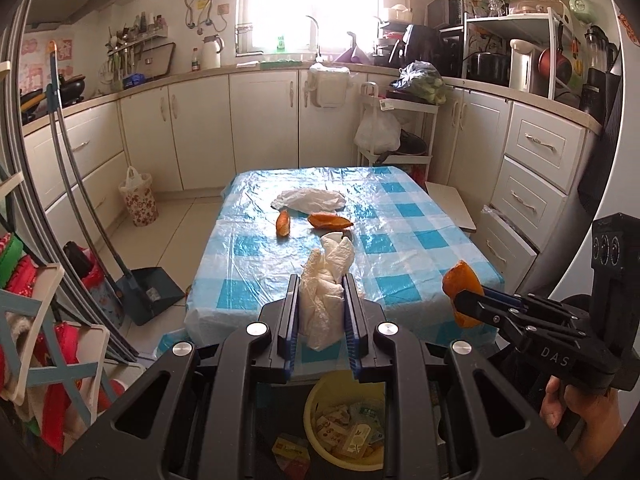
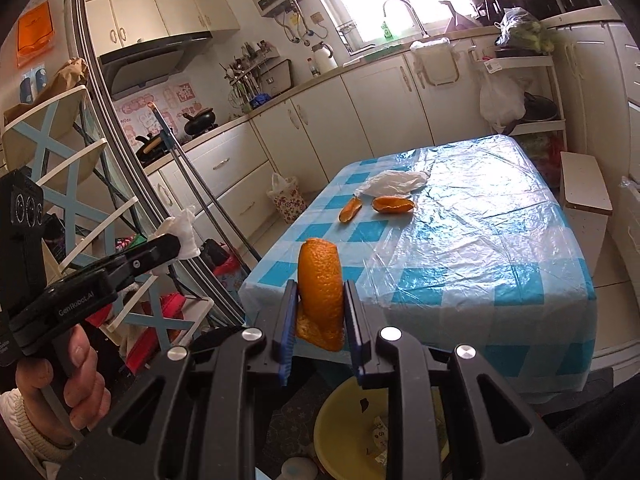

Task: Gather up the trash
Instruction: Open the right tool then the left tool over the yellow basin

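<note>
Tissue (image 1: 326, 292), crumpled and white, fills the gap between the pads of my left gripper (image 1: 321, 298), which is pinched narrow on it and holds it up over the near edge of the table (image 1: 440, 248). From the right wrist camera I see that same gripper off to the left, a hand (image 2: 76, 376) wrapped around its grip, the tissue poking out of its tip in front of a blue-and-white folding rack (image 2: 60, 152).

Below both grippers, on the floor, sits a yellow basin (image 1: 316, 396) with paper scraps and wrappers in it; I see its rim under the fingers in each wrist view.

Moving right across the blue checked tablecloth, I count three things lying near the middle: a small orange peel strip (image 1: 283, 222), a larger curled orange peel (image 1: 330, 221) just beside it, and a flat white plastic bag (image 1: 308, 200) behind them, touching or nearly touching the larger peel.

Further right, my right gripper (image 2: 321, 300) is clamped on a big piece of orange peel (image 2: 321, 280) standing upright between its blue-edged pads, rind outward. The jaws are narrow and pressing on it from both sides. In the left wrist view I see this gripper from the side, peel at its tip, held off the table's near right corner with a hand (image 1: 580, 412) under it.
</note>
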A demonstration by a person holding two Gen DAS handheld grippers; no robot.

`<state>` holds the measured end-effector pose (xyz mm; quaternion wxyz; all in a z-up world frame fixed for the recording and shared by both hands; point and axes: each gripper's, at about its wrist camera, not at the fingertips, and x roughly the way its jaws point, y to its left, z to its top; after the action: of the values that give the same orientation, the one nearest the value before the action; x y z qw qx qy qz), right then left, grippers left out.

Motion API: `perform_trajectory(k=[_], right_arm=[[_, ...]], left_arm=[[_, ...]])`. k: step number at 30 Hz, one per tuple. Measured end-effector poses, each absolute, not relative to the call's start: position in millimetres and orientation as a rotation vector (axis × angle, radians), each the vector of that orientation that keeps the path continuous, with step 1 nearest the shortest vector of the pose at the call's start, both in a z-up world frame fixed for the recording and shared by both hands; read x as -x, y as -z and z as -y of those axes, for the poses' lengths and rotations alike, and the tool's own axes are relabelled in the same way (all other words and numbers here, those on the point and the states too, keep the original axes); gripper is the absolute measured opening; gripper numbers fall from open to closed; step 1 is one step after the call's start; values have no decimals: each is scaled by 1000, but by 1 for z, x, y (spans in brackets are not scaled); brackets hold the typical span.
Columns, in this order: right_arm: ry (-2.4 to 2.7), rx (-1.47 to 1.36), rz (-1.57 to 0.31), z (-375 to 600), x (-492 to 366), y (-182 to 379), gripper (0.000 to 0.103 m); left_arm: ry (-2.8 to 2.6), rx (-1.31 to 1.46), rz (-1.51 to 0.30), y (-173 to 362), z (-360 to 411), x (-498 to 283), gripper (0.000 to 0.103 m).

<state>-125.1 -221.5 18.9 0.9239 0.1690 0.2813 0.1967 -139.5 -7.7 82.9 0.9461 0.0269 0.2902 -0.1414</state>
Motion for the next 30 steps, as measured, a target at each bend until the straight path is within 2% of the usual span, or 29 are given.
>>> perform_trajectory(k=[14, 17, 18, 19, 20, 22, 26, 30], right_arm=[[-345, -247, -815, 200, 111, 18, 25], [-329, -238, -833, 199, 111, 22, 26], [-323, -240, -828, 200, 112, 21, 30], [-310, -245, -815, 202, 113, 20, 42], [-300, -253, -800, 205, 115, 19, 48], [-289, -276, -783, 210, 117, 18, 51], [-250, -311, -747, 220, 119, 14, 60], [-216, -335, -701, 226, 122, 7, 64]], left_arm=[[354, -57, -846, 2, 23, 115, 21], [396, -94, -905, 18, 34, 116, 31], [392, -103, -899, 19, 35, 118, 40], [392, -110, -890, 19, 37, 120, 48], [389, -117, -878, 17, 38, 123, 50], [372, -129, -844, 10, 38, 126, 59], [337, -137, -790, -5, 33, 131, 67], [297, -150, -730, -20, 29, 138, 77]])
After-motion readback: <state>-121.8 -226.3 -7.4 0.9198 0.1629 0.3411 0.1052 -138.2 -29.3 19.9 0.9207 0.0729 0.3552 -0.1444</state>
